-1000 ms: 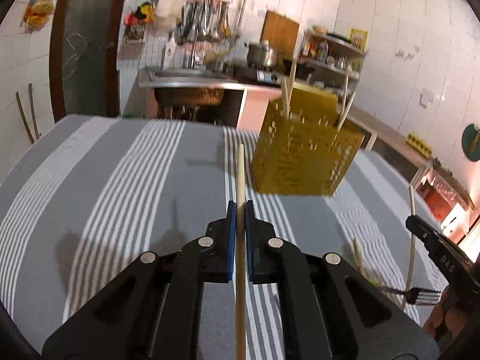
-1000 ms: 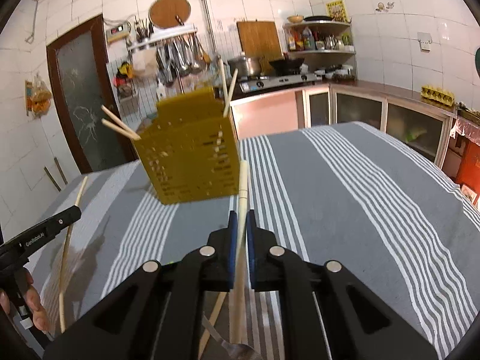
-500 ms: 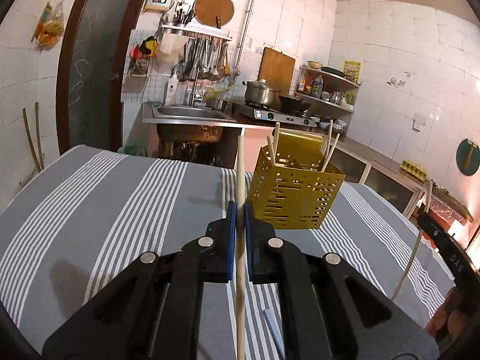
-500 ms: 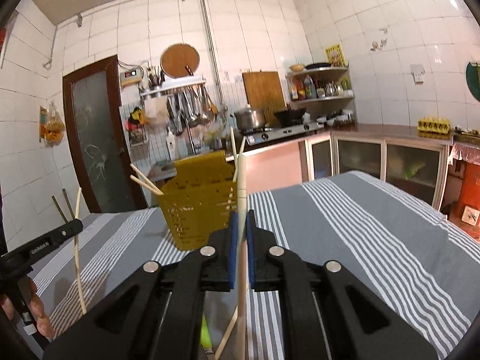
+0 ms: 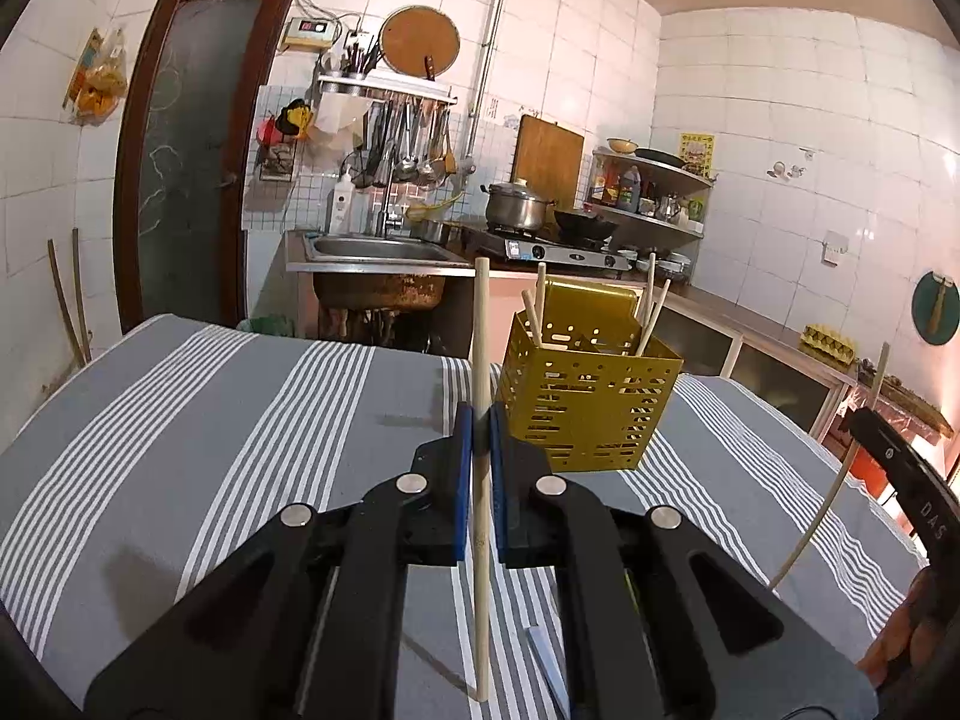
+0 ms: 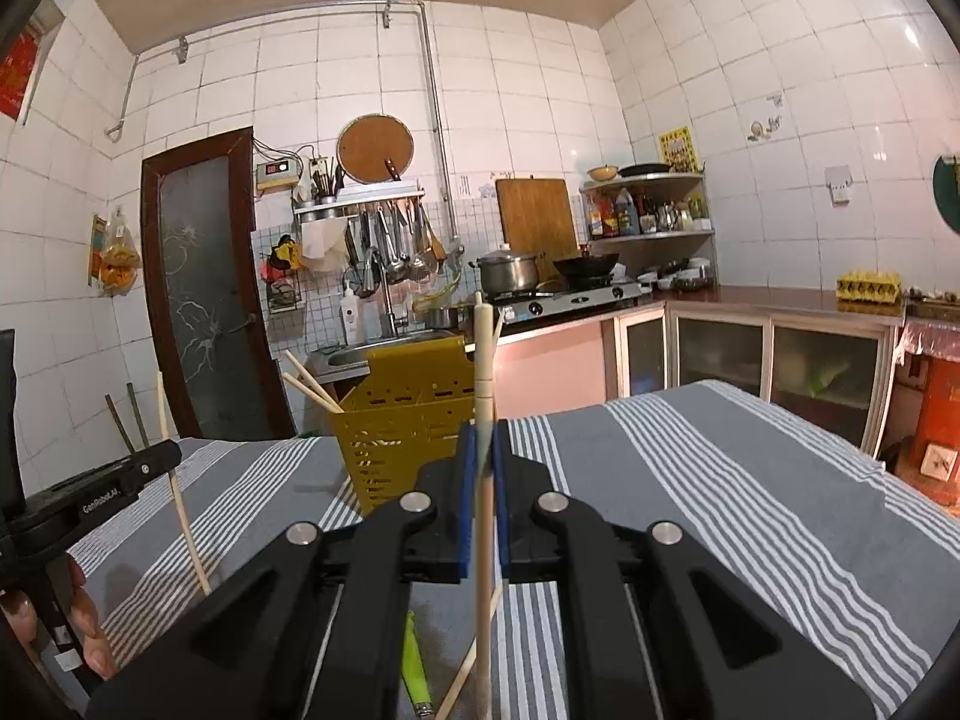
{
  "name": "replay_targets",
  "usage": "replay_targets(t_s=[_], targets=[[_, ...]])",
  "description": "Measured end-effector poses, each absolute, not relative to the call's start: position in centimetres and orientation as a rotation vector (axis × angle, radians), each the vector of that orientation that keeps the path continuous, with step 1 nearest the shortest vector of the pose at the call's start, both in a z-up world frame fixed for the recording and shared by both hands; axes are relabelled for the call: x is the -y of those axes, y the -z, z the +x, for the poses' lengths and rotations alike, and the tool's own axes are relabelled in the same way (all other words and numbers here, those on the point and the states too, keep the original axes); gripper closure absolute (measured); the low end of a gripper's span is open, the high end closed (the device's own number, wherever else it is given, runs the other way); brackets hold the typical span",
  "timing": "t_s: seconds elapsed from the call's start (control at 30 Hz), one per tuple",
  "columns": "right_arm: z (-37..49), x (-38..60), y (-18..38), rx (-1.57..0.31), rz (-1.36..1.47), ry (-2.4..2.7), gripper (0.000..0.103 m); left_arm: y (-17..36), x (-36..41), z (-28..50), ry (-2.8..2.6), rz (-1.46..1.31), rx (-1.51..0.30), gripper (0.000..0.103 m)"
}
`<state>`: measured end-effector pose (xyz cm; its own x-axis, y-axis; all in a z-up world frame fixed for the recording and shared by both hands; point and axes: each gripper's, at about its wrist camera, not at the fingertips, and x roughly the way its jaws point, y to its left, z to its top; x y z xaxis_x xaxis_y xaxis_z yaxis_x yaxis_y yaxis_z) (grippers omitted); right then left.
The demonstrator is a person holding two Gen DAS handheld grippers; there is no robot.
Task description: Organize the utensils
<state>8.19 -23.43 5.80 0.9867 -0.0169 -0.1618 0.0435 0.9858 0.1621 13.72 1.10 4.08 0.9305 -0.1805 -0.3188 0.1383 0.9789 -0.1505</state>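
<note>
White-tiled kitchen walls surround you, with a dark door [image 5: 180, 156], a sink [image 5: 375, 249] and a stove [image 5: 558, 249] along the far side. Before you is a table under a grey cloth with white stripes [image 5: 198, 420]. Take the yellow slotted caddy [image 5: 591, 396] standing on that cloth as your landmark.

Your left gripper [image 5: 478, 429] is clenched on a chopstick [image 5: 480, 360]. The blue pads pinch it around its middle, and it stands nearly upright, just left of the caddy in the left wrist view. Its top rises above the caddy's rim and its lower end hangs clear above the cloth.

Your right gripper [image 6: 483, 450] is likewise clenched on a second chopstick [image 6: 483, 372], also upright, in front of the caddy's right half in the right wrist view.

Several chopsticks [image 5: 651, 306] already lean inside the caddy, their ends poking out above its rim.

Nearer to you than the caddy, below the right gripper, a green handle [image 6: 415, 660] and another chopstick [image 6: 474, 654] lie on the cloth. Each wrist view catches the other gripper at its edge, with its stick showing pale and curved.
</note>
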Motion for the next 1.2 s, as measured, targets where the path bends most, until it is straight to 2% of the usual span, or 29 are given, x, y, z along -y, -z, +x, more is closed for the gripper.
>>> replay_targets(t_s=[0.57, 0.93, 0.97, 1.2], targets=[[8.2, 23.0, -6.2, -0.149, 0.142, 0.057, 0.097, -5.2, -0.2, 13.1, 0.179, -0.072, -0.286, 0.098], [9.7, 24.2, -9.9, -0.143, 0.135, 0.048, 0.097, -9.4, 0.9, 14.4, 0.237, -0.081, -0.237, 0.098], [9.9, 24.3, -10.3, -0.141, 0.133, 0.048, 0.1, -9.8, 1.0, 14.6, 0.242, -0.083, -0.232, 0.098], [11.9, 24.8, -10.6, -0.17, 0.141, 0.038, 0.103, -10.3, 1.4, 15.8, 0.269, -0.11, -0.239, 0.098]])
